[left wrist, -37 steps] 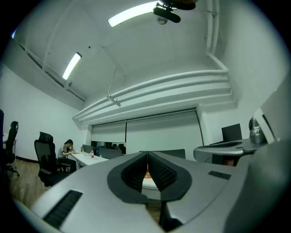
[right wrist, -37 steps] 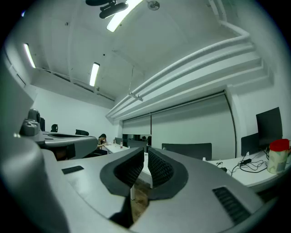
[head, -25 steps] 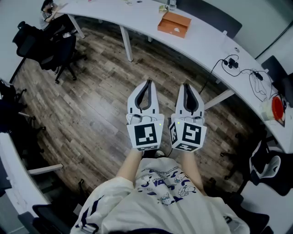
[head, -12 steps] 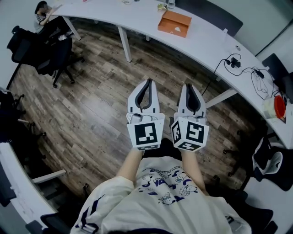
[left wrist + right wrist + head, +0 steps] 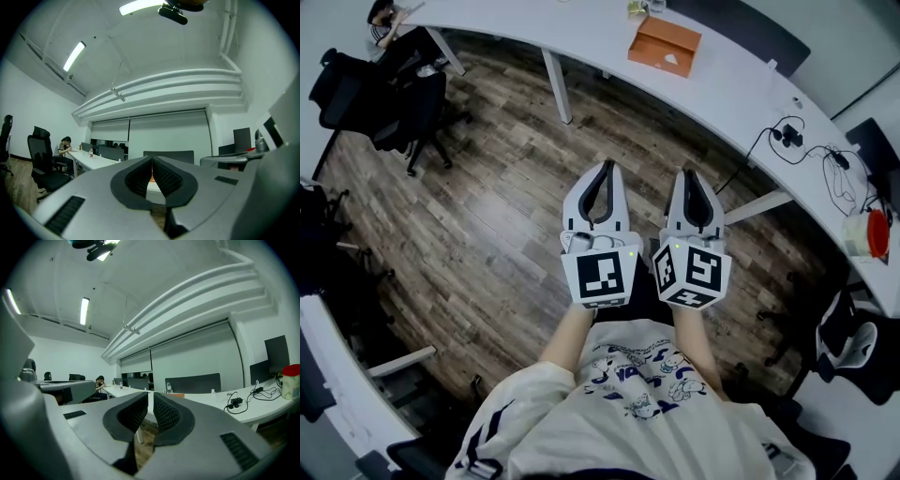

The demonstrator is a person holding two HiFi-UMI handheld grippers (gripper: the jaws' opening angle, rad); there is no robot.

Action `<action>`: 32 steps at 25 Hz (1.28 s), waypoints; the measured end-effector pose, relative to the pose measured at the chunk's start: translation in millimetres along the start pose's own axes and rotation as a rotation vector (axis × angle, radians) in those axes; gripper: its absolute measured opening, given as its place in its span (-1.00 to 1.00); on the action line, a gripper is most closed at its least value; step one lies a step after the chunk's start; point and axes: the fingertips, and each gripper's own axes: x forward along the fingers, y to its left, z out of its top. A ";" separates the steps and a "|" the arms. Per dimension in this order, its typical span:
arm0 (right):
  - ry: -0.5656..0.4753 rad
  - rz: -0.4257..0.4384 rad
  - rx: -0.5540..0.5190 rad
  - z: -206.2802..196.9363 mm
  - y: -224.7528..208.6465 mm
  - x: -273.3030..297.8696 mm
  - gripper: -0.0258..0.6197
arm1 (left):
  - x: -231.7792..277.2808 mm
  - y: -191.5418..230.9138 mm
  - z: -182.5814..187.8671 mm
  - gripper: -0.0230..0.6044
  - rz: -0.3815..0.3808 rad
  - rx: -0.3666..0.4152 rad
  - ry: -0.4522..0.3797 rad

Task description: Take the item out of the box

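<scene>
The orange box lies closed on the far white curved table, well ahead of both grippers. My left gripper and right gripper are held side by side over the wood floor, close to the person's body and pointing toward the table. Both are shut with nothing between the jaws. In the left gripper view the shut left gripper shows only a sliver of the orange box in the gap behind its tips. In the right gripper view the shut right gripper points at the table, with the orange box small beyond it.
Black office chairs stand at the left, and a person sits at the table's far left end. Cables and a small black device lie on the table at the right, beside a white tub with a red lid. Another chair is at the right.
The head view has drifted slightly, so the table and box sit a little further right and up. Both grippers stay shut and side by side.
</scene>
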 end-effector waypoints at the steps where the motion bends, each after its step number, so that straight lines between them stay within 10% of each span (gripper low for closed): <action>1: 0.000 0.001 0.002 0.1 -1.9 7.8 -0.76 | 6.9 1.7 -1.6 -0.87 0.003 0.002 0.004; 32: 0.088 0.105 0.031 12.0 -98.5 297.7 -0.76 | 293.7 15.5 -21.2 -0.87 0.115 0.015 0.049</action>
